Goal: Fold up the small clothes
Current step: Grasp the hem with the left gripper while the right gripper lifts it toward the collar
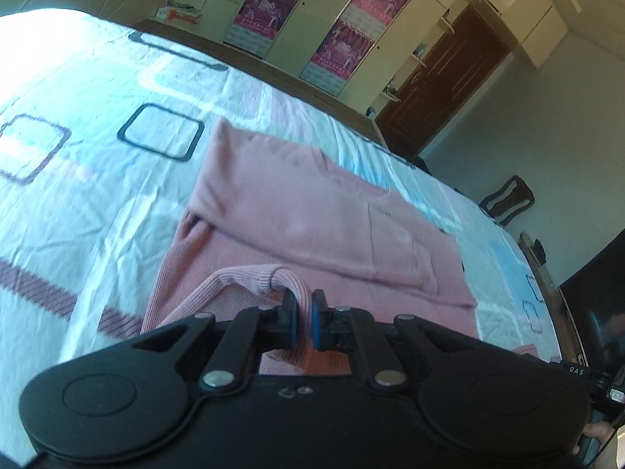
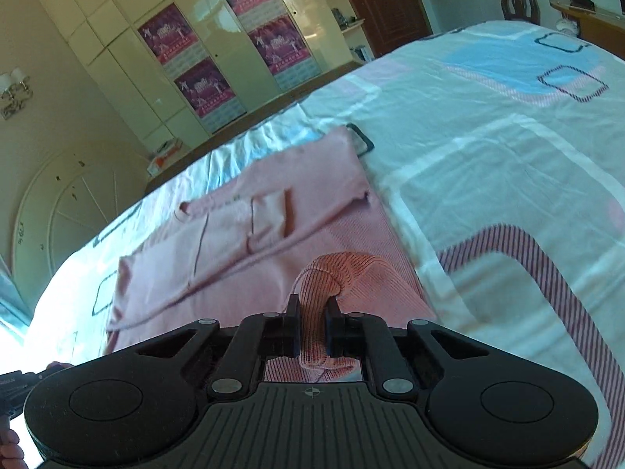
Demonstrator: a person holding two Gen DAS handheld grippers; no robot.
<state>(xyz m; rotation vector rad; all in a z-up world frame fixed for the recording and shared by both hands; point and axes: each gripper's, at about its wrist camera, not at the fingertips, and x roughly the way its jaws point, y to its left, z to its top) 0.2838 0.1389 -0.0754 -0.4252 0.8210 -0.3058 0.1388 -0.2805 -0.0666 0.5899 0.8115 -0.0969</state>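
The left gripper (image 1: 304, 305) tilts downward over the bed, its jaws clamped on a ribbed hem fold of the pink garment (image 1: 312, 215), which rises in a small hump at 12 o'clock from the fingers; the right gripper (image 2: 313, 305) takes the same downward tilt, pinching another raised fold of the same hem between its black fingers (image 2: 293, 306); both views are rolled, so the bed slopes across each picture. A bit of hand (image 1: 595, 432) shows at 4 o'clock in the left view, and another hand (image 2: 9, 445) at 8 o'clock in the right view; the rest of the person is cut off.

Beyond the pinched hem the garment lies flat on the patterned bedsheet (image 1: 97, 179), an upper layer already folded across it; bare sheet spreads wide toward 10 o'clock in the left view and toward 2 o'clock in the right; the mattress edge runs just past the garment's far end.

Farther off stand a wardrobe (image 2: 129, 62) with posters (image 2: 203, 86), a dark door (image 1: 441, 90) and a chair (image 1: 508, 195); small dark marks on the garment's top layer may be lettering, too blurred to read.
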